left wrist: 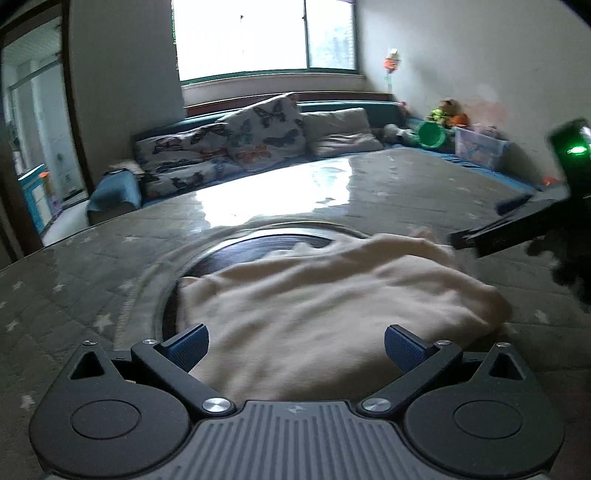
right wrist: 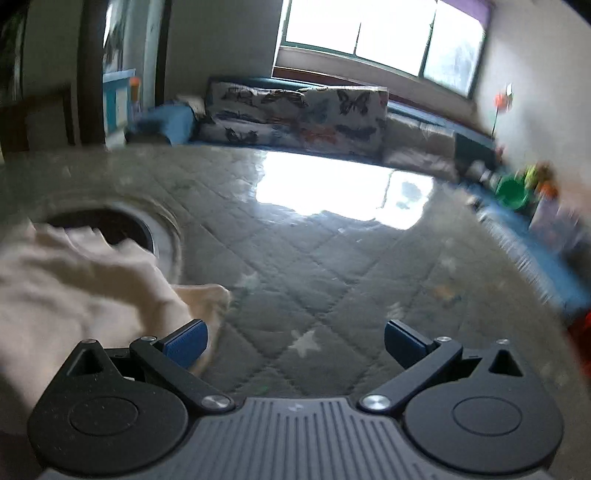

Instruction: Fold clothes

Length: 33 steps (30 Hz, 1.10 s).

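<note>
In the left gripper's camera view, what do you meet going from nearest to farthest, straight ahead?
Left gripper → cream garment → dark round inset → quilted star-print tabletop → butterfly cushions → window.

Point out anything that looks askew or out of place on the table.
The cream garment lies bunched, not flat, draped partly over a dark round inset in the quilted table cover. Both the left gripper and right gripper are open and hold nothing.

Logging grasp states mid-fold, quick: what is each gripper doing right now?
Left gripper: open, holding nothing, over the cream garment.
Right gripper: open, holding nothing, beside the garment.
</note>
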Each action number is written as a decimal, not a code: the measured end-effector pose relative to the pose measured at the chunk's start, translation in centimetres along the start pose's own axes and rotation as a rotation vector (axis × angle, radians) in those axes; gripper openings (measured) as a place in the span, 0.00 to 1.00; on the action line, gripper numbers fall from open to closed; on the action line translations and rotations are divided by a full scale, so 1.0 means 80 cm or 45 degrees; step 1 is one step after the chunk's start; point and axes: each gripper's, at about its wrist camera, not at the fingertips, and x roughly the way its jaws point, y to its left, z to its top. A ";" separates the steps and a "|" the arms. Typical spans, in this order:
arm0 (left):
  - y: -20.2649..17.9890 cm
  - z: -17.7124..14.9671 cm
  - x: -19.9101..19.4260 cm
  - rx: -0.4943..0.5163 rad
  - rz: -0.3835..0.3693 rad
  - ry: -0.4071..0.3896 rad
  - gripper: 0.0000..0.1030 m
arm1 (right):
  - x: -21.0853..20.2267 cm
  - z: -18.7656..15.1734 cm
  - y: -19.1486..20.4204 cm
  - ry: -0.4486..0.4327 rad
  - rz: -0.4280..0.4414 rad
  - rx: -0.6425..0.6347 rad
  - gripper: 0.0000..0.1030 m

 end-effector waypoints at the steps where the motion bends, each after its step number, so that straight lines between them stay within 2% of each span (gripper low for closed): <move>1: 0.007 0.000 0.001 -0.016 0.020 0.002 1.00 | -0.003 -0.001 -0.004 -0.001 0.063 0.050 1.00; 5: 0.038 -0.002 0.011 -0.119 0.086 0.036 1.00 | -0.013 -0.011 -0.006 -0.014 0.247 0.160 0.99; 10: 0.057 -0.008 0.025 -0.190 0.097 0.083 1.00 | -0.011 -0.028 -0.006 0.028 0.404 0.261 0.87; 19: 0.070 -0.007 0.042 -0.238 0.032 0.121 0.98 | -0.018 -0.038 0.005 0.018 0.421 0.250 0.63; 21: 0.072 -0.004 0.048 -0.245 0.015 0.128 0.95 | -0.020 -0.039 0.004 0.017 0.438 0.263 0.54; 25: 0.079 -0.001 0.059 -0.262 -0.008 0.150 0.93 | -0.020 -0.041 0.005 0.015 0.440 0.274 0.53; 30: 0.085 0.001 0.063 -0.277 -0.036 0.145 0.91 | -0.017 -0.042 0.018 -0.001 0.422 0.228 0.58; 32: 0.082 0.002 0.062 -0.262 -0.065 0.142 0.79 | -0.015 -0.042 0.025 -0.011 0.410 0.209 0.57; 33: 0.080 0.003 0.061 -0.251 -0.078 0.142 0.76 | -0.015 -0.042 0.028 -0.016 0.405 0.203 0.53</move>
